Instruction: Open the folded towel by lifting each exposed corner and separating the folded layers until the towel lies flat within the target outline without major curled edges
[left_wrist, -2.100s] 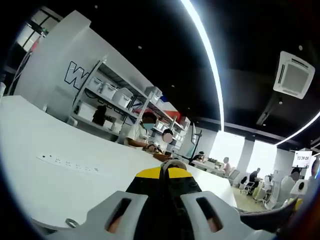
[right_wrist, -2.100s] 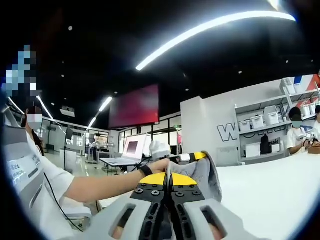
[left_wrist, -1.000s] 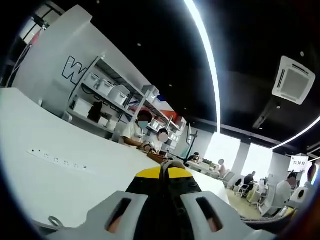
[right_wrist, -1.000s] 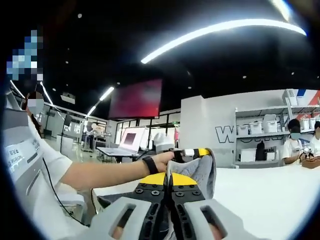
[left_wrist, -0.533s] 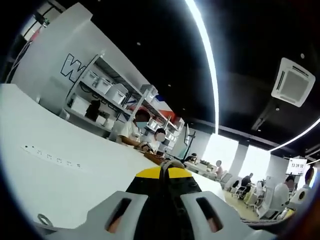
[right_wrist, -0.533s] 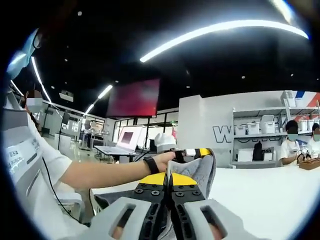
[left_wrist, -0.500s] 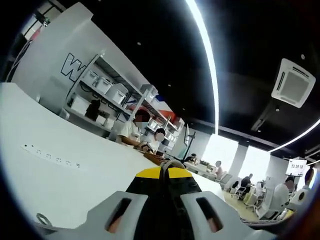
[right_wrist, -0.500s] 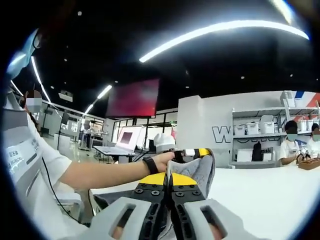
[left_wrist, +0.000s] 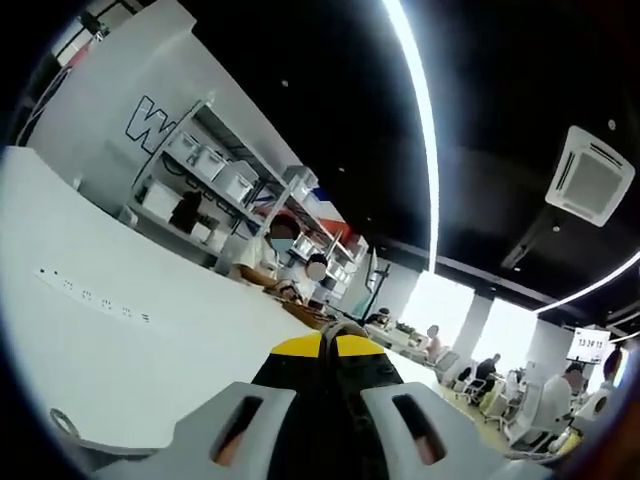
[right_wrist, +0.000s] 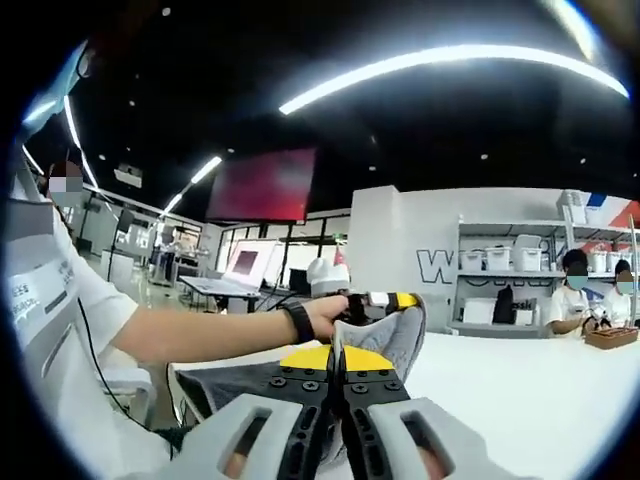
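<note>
In the right gripper view the right gripper (right_wrist: 340, 362) has its jaws pressed together on a fold of the towel (right_wrist: 392, 338), a soft grey cloth with a nubbly weave that rises from between the yellow-tipped jaws and stretches up and away. The far end of the towel is pinched by the left gripper (right_wrist: 392, 300), seen here from the side with its yellow tip against the cloth; the person's hand (right_wrist: 325, 318), with a dark band at the wrist, grips its handle. The towel hangs lifted between the two grippers, above the white desk (right_wrist: 520, 390), whose smooth matte top spreads to the right toward grey shelving (right_wrist: 540, 270) loaded with pale bins.

In the left gripper view the left gripper (left_wrist: 330, 348) has its jaws drawn tight together, the yellow tips meeting with no gap, and a thin grey edge shows at their tip; whether that is the towel cannot be told from this view alone. Beyond them the white desk (left_wrist: 120, 340) runs off to the left, with a row of small dark marks (left_wrist: 95, 297) on it.
</note>
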